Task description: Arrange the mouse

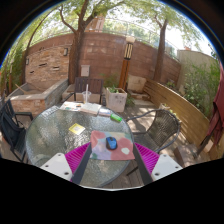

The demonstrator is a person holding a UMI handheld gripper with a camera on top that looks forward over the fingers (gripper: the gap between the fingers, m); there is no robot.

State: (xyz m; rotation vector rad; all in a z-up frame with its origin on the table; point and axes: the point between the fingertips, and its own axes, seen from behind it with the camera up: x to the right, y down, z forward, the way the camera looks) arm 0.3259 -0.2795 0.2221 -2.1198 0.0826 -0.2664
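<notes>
In the gripper view, the gripper hangs above a round glass table on a patio, its fingers spread wide with nothing pressed between them. A reddish mouse pad lies on the table just ahead of and between the fingers, and a dark blue mouse sits on it. A yellow note lies nearby on the glass. A brick wall stands beyond.
</notes>
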